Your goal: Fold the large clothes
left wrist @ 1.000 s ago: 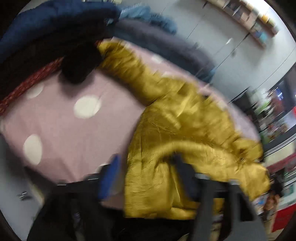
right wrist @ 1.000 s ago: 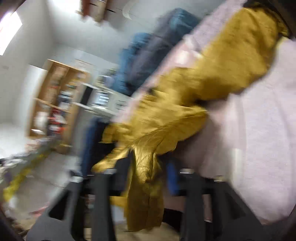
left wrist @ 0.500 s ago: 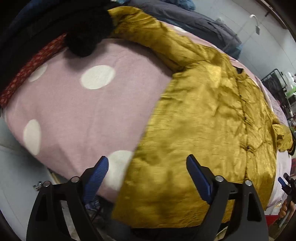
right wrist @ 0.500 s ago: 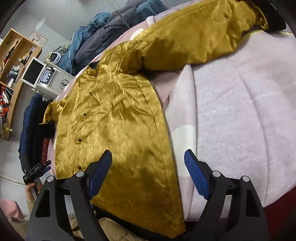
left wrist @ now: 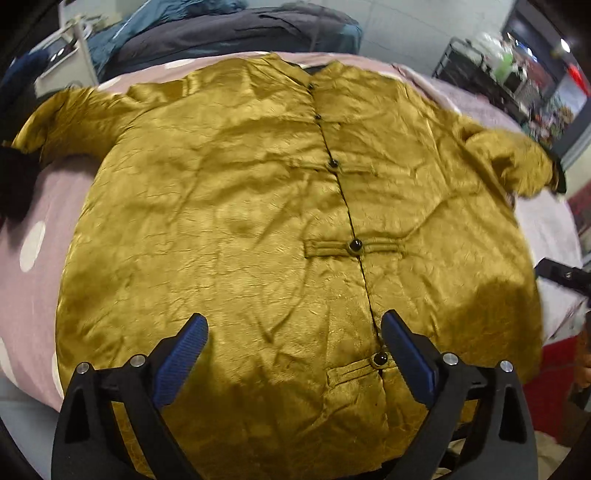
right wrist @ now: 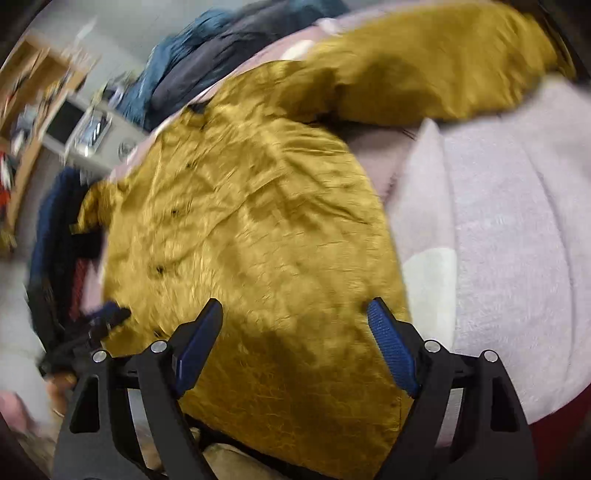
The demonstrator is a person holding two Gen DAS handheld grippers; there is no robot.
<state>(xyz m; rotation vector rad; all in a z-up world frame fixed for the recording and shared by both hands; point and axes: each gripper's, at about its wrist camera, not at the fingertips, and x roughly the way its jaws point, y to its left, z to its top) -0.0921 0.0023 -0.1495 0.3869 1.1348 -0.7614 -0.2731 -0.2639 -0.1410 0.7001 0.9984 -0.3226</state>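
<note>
Left wrist view shows the pink dotted bedcover [left wrist: 33, 206] as the widest surface, and spread flat on it, front side up, lies the gold shirt [left wrist: 236, 206], collar toward the far edge and hem hanging slightly over the near edge. Its two sleeves reach out to either side; the one on the right [left wrist: 513, 162] is bunched near the cuff. A pile of dark blue and grey clothes [left wrist: 229, 33] sits beyond the collar. Down the middle runs the button placket [left wrist: 355, 244], closed.

The left gripper [left wrist: 293, 334] hovers over the lower front; its jaws have just been opening, stand wide, and have hold of nothing. In the right wrist view, blurred, the right gripper [right wrist: 295, 325] hangs above the hem side with jaws spread, also empty.

The glossy cloth looks slippery, so a shallow pinch could catch only the top layer and drag the front off the back, skewing the fold. The overhanging hem could also pull the shirt off the bed if one side is lifted alone. The bunched sleeve would then fold in crooked.
</note>
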